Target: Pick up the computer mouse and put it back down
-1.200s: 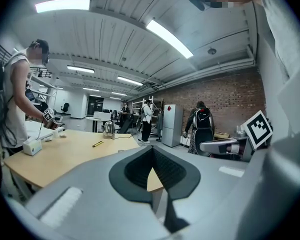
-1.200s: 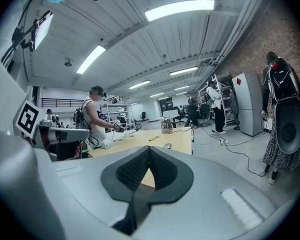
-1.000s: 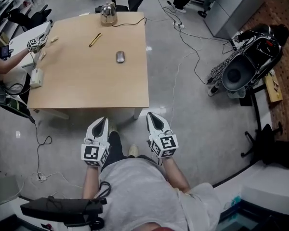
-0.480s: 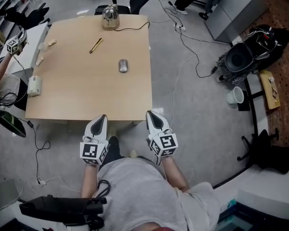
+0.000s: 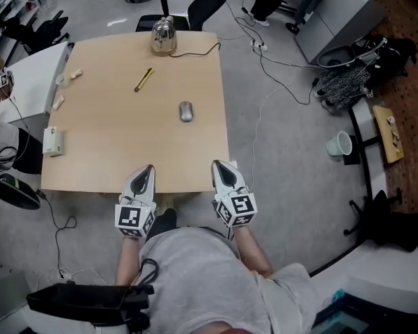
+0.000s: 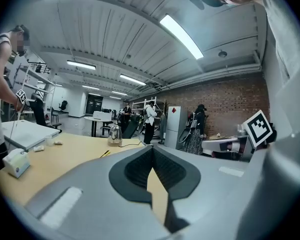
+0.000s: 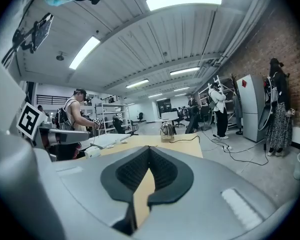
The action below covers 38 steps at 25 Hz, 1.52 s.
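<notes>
The grey computer mouse [image 5: 186, 111] lies on the wooden table [image 5: 111, 152], right of its middle, well beyond both grippers. My left gripper [image 5: 146, 170] hovers at the table's near edge, its jaws shut with nothing between them. About a hand's width to its right, my right gripper [image 5: 219, 165] is also shut and empty, over the near right corner. In the left gripper view the left gripper [image 6: 152, 150] has its tips together; in the right gripper view the right gripper [image 7: 149, 149] shows the same. Neither gripper view shows the mouse.
A metal kettle [image 5: 163, 37] with a black cord stands at the table's far edge, a yellow pen [image 5: 143, 79] left of the mouse, a white box [image 5: 53, 140] at the left edge. Cables and a white cup [image 5: 339, 144] lie on the floor to the right. A white side table [image 5: 28, 75] stands on the left.
I have walked towards the table: both grippers, earlier short of it over the floor, now reach its near edge. The mouse has not moved on the table.
</notes>
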Motion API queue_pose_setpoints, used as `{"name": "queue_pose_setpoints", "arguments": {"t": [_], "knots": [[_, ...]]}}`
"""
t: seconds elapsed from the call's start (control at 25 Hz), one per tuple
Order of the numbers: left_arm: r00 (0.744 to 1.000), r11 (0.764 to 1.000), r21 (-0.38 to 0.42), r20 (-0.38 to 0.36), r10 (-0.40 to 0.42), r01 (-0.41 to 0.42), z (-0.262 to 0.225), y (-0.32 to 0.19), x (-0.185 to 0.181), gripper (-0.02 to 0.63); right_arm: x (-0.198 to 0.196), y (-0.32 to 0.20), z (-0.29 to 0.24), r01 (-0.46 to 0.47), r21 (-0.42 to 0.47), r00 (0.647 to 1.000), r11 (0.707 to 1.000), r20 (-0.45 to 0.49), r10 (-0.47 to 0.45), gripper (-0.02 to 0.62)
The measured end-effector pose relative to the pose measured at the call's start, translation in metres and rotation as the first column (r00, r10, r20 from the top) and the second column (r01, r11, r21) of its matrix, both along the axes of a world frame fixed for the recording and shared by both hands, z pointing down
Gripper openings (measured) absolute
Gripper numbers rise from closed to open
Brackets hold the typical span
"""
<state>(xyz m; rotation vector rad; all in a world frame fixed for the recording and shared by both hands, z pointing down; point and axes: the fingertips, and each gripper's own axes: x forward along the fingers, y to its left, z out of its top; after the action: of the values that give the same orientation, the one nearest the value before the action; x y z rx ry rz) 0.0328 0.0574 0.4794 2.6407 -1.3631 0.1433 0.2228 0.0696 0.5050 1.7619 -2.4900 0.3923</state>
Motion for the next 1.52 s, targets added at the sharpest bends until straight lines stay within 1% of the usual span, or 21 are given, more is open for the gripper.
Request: {"name": "queue_pose_setpoints", "arguments": {"t": [0.2,0.44,0.8,0.96,1.16,1.32,1.52], "knots": [[1.000,1.000,0.002,-0.003,0.013,-0.013,-0.003,-0.029,-0.017,0.020,-0.019,-0.028,-0.001,-0.007,-0.004,1.000,1.000,-0.007,0.007,0.006],[1.000,1.000,-0.002,-0.011,0.027,-0.027,0.006,-0.058,-0.047,0.020,-0.045,-0.058,0.009,-0.025,-0.016,0.999,1.000,-0.024,0.025,0.006],[0.999,1.000,-0.027,-0.035,0.004,-0.005,0.016,-0.084,-0.079,0.020,-0.064,-0.091,0.019,-0.028,-0.050,0.996,0.998,-0.081,0.024,0.006],[0.999,0.999,-0.048,-0.036,0.004,-0.006,0.026,-0.092,-0.085,0.020,-0.066,-0.106,0.026,-0.038,-0.070,0.994,0.997,-0.101,0.030,0.006],[0.999,0.998,-0.063,-0.036,-0.002,0.000,0.030,-0.101,-0.083,0.020,-0.059,-0.124,0.032,-0.047,-0.095,0.991,0.994,-0.128,0.034,0.006],[0.999,0.997,-0.081,-0.029,-0.019,0.016,0.038,-0.110,-0.082,0.020,-0.057,-0.141,0.044,-0.028,-0.114,0.990,0.993,-0.143,0.012,0.006],[0.999,0.993,-0.108,-0.024,-0.042,0.039,0.047,-0.124,-0.082,0.020,-0.055,-0.166,0.066,-0.008,-0.159,0.987,0.987,-0.162,-0.018,0.006]]}}
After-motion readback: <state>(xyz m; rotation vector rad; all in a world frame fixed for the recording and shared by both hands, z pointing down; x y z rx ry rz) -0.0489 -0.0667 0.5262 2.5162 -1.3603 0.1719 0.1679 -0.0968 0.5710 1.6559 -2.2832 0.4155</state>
